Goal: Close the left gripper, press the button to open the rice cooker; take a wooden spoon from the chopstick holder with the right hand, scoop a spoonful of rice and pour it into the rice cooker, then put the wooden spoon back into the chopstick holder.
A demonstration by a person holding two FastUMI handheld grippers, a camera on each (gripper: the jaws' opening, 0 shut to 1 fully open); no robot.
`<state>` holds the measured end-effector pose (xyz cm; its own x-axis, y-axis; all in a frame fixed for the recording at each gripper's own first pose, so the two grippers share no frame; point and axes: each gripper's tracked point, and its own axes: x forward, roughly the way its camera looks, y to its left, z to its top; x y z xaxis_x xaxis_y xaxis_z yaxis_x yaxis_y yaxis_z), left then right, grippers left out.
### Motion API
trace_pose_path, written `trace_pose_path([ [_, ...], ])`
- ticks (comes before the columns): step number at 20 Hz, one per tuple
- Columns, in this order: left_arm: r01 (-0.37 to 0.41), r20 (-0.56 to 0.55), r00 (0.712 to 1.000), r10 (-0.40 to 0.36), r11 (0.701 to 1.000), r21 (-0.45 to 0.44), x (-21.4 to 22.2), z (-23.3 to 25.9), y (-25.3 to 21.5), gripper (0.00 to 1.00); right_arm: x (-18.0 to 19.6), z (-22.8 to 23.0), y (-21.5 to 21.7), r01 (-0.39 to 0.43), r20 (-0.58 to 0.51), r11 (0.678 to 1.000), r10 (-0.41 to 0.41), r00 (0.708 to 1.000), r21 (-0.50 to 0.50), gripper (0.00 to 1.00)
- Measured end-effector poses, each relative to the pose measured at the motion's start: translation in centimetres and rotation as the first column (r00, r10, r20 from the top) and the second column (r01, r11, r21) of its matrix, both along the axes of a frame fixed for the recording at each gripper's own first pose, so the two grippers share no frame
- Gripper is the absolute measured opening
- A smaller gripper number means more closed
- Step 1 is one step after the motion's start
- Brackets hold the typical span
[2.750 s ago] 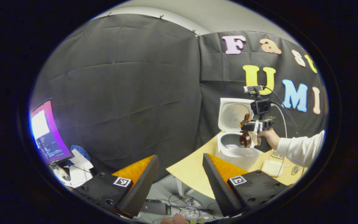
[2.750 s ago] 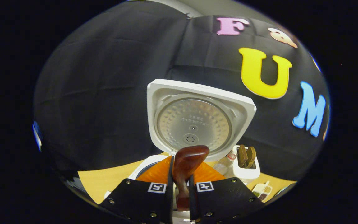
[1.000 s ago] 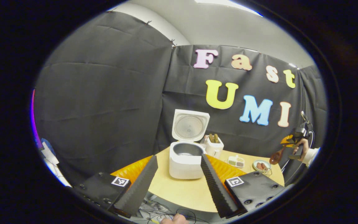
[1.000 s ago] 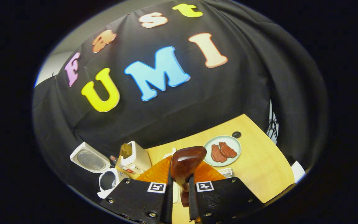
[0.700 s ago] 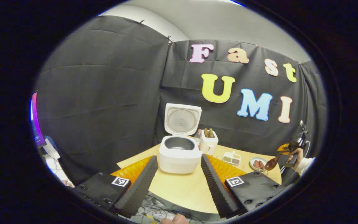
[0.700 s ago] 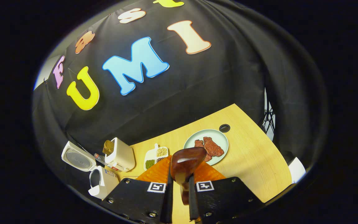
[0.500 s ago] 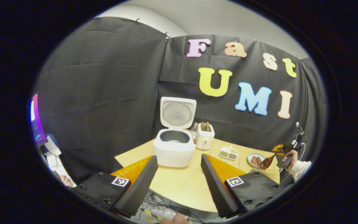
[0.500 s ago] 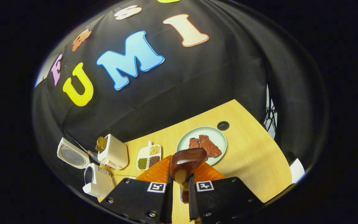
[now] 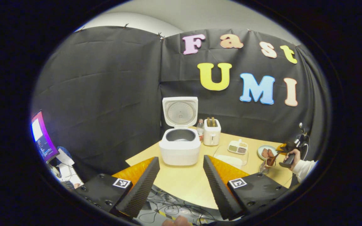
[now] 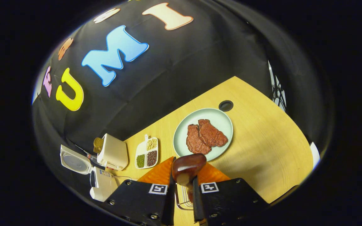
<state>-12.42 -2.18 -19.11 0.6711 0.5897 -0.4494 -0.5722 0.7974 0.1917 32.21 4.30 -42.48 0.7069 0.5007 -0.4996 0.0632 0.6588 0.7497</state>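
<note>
The right gripper (image 10: pixel 182 188) had its fingers clamped on the wooden spoon (image 10: pixel 188 168), above a wire chopstick holder (image 10: pixel 183 197) near a plate (image 10: pixel 181 138) of meat. The left gripper (image 9: pixel 181 182) hung back with fingers wide, facing the open rice cooker (image 9: pixel 180 147) on the surface (image 9: pixel 181 188). No writing was readable.

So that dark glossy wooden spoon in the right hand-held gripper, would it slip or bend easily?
Probably stiff: the dark glossy wooden spoon keeps its shape while the right hand-held gripper pinches its handle. Its polished sheen suggests it could slide if gripped loosely. It looks light, since only a narrow pinch holds it up.
</note>
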Motion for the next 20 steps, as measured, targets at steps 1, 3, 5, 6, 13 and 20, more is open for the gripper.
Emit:
trace_pose_path([
  [1, 0.005, -0.005, 1.000, -0.005, 1.000, 0.000, 0.3, -0.2, -0.2, 0.97, 0.0, 0.1, -0.5, 0.012, 0.002, 1.000, -0.012, 1.000, 0.013, 0.28],
  [3, 0.020, -0.006, 1.000, -0.020, 1.000, -0.005, 1.4, -0.5, -0.8, 1.00, 0.1, 0.4, -1.5, 0.035, 0.002, 0.999, -0.035, 0.999, 0.034, 0.35],
  [5, 0.038, -0.002, 0.999, -0.038, 0.999, -0.012, 2.5, -0.7, -1.4, 0.97, 0.0, 0.5, -2.3, 0.038, 0.007, 0.998, -0.038, 0.999, 0.057, 0.48],
  [6, 0.046, -0.001, 0.999, -0.046, 0.999, -0.013, 3.0, -0.8, -1.7, 1.00, -0.3, 0.6, -2.5, 0.030, 0.006, 0.998, -0.031, 1.000, 0.063, 0.49],
  [13, 0.103, 0.008, 0.995, -0.102, 0.995, 0.000, 5.5, -0.5, -2.2, 0.98, -3.0, 0.4, -5.6, 0.062, 0.066, 0.996, -0.058, 0.996, -0.061, 0.97],
  [20, 0.142, 0.080, 0.987, -0.142, 0.990, 0.009, 8.1, 1.4, -0.5, 1.00, -7.4, 7.5, -8.3, 0.105, 0.274, 0.981, -0.057, 0.960, -0.164, 0.98],
])
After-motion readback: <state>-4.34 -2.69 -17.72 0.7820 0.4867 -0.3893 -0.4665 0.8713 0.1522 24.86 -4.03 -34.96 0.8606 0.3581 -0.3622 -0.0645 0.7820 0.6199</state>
